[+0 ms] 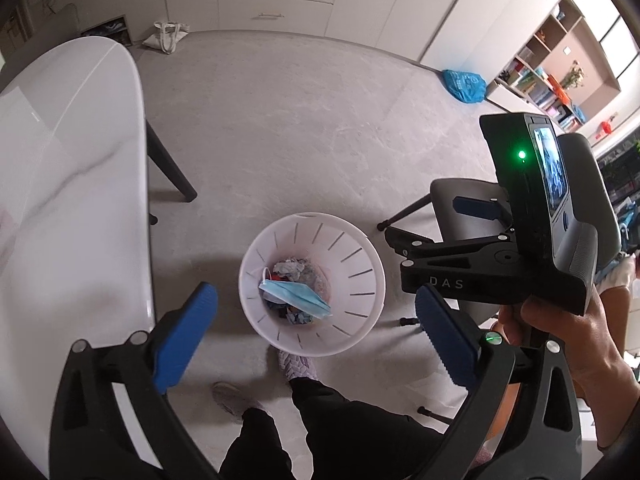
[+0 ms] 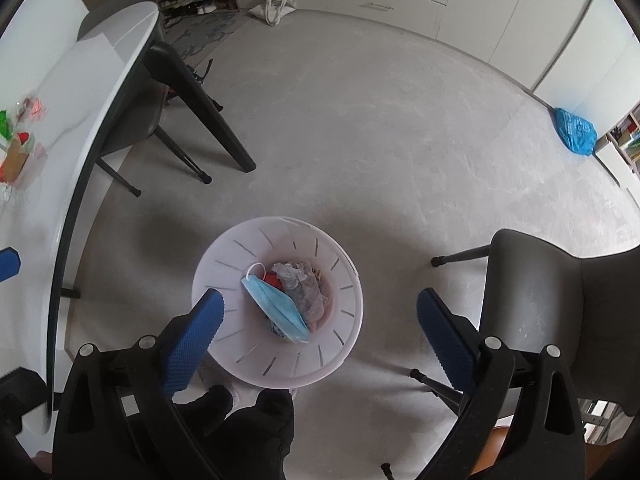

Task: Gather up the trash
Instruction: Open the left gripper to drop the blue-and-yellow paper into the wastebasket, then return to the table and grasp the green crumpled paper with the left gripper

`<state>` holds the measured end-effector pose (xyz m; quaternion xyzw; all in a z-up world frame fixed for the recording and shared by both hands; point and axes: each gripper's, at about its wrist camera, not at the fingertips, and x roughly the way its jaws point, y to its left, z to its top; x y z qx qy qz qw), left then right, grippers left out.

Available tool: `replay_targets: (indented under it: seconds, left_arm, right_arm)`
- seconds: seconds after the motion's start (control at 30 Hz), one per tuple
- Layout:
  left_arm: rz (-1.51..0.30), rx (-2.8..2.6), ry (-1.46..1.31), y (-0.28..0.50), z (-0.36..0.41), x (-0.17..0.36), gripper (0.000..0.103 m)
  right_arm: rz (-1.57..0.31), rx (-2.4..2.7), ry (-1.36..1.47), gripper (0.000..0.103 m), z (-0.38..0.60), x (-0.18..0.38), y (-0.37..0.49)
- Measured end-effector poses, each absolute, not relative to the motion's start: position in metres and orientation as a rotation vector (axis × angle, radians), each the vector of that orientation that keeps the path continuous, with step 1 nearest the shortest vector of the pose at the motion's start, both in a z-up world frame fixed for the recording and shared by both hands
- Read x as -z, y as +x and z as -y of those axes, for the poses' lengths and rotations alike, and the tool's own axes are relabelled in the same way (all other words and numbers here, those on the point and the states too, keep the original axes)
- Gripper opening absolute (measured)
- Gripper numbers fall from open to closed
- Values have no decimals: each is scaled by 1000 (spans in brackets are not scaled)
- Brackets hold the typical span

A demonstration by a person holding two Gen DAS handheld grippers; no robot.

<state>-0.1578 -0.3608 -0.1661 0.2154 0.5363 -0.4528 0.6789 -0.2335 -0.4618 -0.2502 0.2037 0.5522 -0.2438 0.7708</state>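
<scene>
Bin (image 2: pixel 352 300) with mask (image 2: pixel 276 306) below both spread, empty tongs (image 2: pixel 320 312), left tongs (image 1: pixel 316 308).

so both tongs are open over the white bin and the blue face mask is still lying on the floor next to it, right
Not quite. The blue face mask is inside the white bin, on top of the other trash, not on the floor; the right wrist view shows it. Both the left tongs and the right tongs are open over the bin.

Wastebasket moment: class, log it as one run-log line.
left gripper: open, empty | right gripper: open, empty | wastebasket: on floor, below both | face mask: inside, atop trash | table: scraps left
</scene>
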Motion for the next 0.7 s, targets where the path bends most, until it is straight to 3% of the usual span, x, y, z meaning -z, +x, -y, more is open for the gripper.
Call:
replay_targets:
  seconds: [0.27, 0.7]
  left_arm:
    - [-1168, 895, 370, -119, 315, 144, 95]
    - [-1049, 473, 184, 4, 150, 111, 95]
  right_arm:
    - [-1141, 467, 436, 96, 436, 221, -201]
    - [-1015, 197, 307, 96, 322, 155, -58]
